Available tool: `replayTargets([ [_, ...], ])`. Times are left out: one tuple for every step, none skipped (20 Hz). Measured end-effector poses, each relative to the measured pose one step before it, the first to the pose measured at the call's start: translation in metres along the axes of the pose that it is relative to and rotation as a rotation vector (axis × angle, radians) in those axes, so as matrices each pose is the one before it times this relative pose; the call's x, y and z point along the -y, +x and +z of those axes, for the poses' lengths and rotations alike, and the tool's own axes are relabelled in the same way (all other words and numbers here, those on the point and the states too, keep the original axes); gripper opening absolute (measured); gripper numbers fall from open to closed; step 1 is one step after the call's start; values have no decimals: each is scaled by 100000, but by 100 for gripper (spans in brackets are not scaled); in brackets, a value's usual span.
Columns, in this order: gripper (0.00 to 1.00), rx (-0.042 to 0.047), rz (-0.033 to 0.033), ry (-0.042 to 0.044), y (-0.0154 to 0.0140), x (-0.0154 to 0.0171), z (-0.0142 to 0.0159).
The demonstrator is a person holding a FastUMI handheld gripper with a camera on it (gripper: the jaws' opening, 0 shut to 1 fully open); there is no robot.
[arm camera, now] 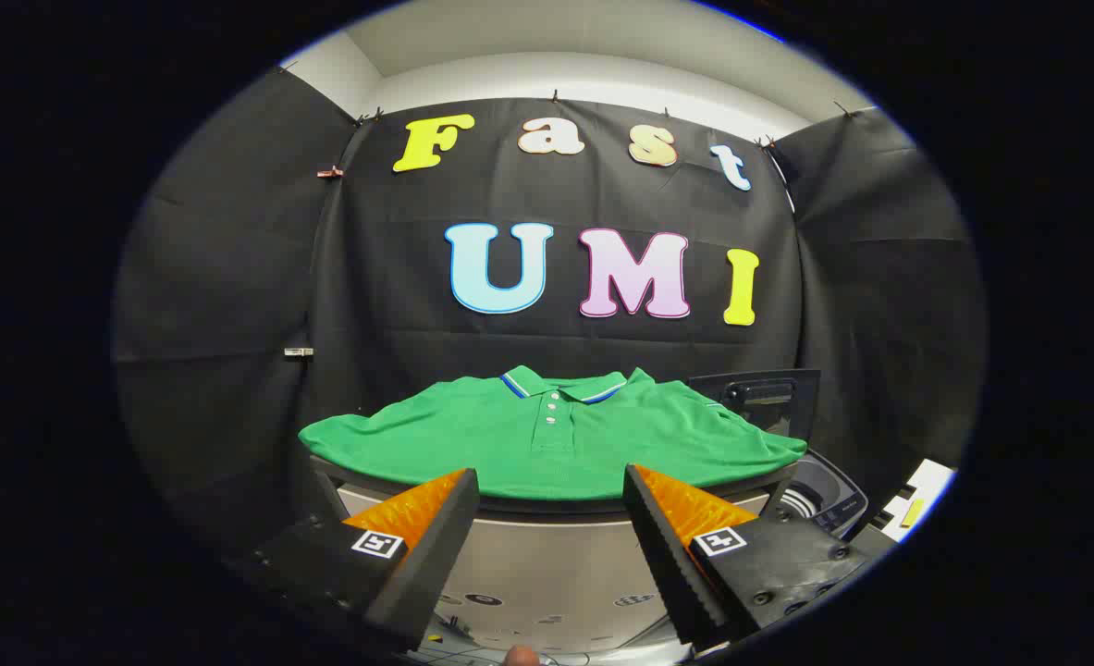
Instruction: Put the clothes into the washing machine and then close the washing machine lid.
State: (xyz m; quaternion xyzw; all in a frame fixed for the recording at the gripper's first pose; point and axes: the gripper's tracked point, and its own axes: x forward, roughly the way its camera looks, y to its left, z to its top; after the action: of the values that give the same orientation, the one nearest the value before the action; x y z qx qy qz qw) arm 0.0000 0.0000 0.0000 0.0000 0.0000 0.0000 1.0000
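The gripper (551, 518) is waiting wide open, holding nothing. The green cotton polo shirt (551, 435) is lying flat on the counter (547, 507) just ahead. Pinching a thick fold should work best.

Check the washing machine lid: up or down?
Up. The lid stands raised behind the drum opening, right of the spread green polo shirt. The tool is open, holding nothing.
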Motion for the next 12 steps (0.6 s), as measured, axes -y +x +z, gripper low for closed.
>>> replayTargets([
  [98, 148, 442, 168, 32, -91, -62],
  [98, -334, 485, -3, 86, -81, -25],
  [98, -25, 412, -3, -77, -23, 25],
  [98, 348, -177, 116, 66, 35, 44],
  [98, -288, -328, 217, 99, 62, -105],
  [98, -420, -62, 269, 98, 3, -86],
  [98, -100, 322, -182, -48, -67, 68],
  [98, -73, 304, -537, 93, -18, 13],
  [98, 411, 244, -421, -80, 71, 106],
  [98, 171, 224, -31, 42, 0, 9],
  [98, 171, -57, 321, 106, -20, -51],
  [98, -238, 118, 508, 120, -22, -93],
])
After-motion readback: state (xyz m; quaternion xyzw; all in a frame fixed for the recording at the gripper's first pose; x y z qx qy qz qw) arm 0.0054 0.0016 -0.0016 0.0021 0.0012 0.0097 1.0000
